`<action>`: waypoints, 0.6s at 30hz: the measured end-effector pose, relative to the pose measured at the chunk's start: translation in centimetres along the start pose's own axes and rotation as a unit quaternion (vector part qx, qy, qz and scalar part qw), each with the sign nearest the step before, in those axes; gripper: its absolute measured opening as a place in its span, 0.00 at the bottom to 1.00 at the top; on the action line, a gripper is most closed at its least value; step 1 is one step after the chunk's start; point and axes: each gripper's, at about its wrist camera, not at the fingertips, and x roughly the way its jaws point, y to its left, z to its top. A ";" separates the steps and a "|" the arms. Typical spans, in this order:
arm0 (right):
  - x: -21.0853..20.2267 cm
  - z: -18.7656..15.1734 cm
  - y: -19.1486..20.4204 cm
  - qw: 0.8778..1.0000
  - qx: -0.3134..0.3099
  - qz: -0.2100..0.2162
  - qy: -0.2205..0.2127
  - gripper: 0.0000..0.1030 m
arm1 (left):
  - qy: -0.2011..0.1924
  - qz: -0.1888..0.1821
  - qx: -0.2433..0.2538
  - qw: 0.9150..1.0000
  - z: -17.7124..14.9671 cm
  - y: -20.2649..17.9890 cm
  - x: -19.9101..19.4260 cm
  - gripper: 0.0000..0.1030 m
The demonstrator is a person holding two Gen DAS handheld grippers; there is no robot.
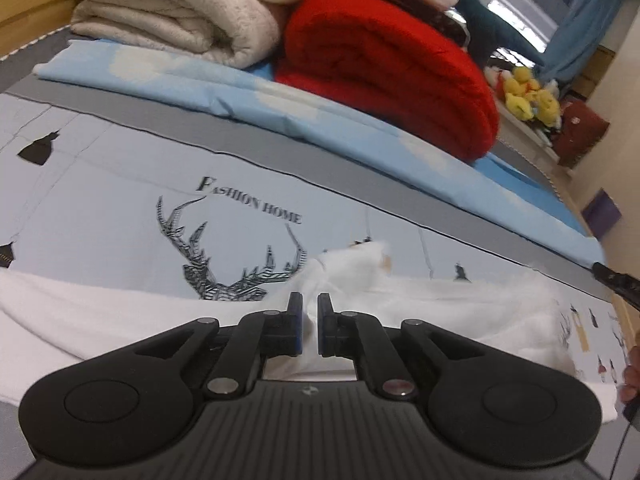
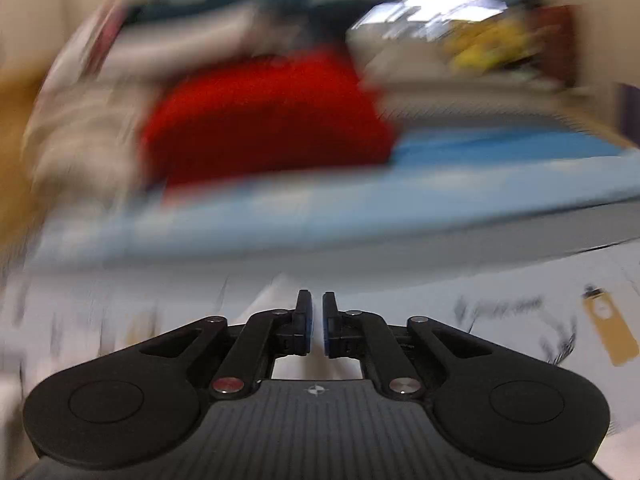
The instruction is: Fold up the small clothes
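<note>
The left gripper [image 1: 308, 312] jaws pinch the white garment [image 1: 120, 312] on the bed [image 1: 100, 208]. The right gripper [image 2: 316, 320] is nearly closed, its hold unclear. Better lift evenly, keeping the fabric taut.

The small white garment [image 1: 420, 308] lay crumpled across my pale blue deer-print bedsheet [image 1: 120, 208], just below the printed antlers. It was thin, soft cloth, spread in a low band from the sheet's left side to its right. Near the antlers one part of it was bunched and drawn up into a wrinkled peak, with a small tan mark at that peak's edge.
</note>
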 end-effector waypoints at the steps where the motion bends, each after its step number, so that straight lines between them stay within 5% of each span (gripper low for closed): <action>1: -0.1 -0.3 0.5 1.000 -0.019 -0.005 0.001 0.08 | 0.004 0.002 0.006 1.000 -0.1 -0.1 0.2 0.05; 6: -0.2 -5.0 0.9 0.996 -0.044 0.009 0.080 0.10 | 0.045 0.003 0.004 0.999 -1.1 0.7 2.0 0.06; 11: 2.2 -9.7 0.1 0.982 -0.068 -0.052 0.171 0.20 | 0.046 0.007 0.013 0.999 -1.8 1.0 3.7 0.30; 18: 3.2 -11.0 -2.6 0.983 -0.033 -0.094 0.153 0.24 | 0.033 0.010 0.023 0.999 -1.3 1.2 6.6 0.26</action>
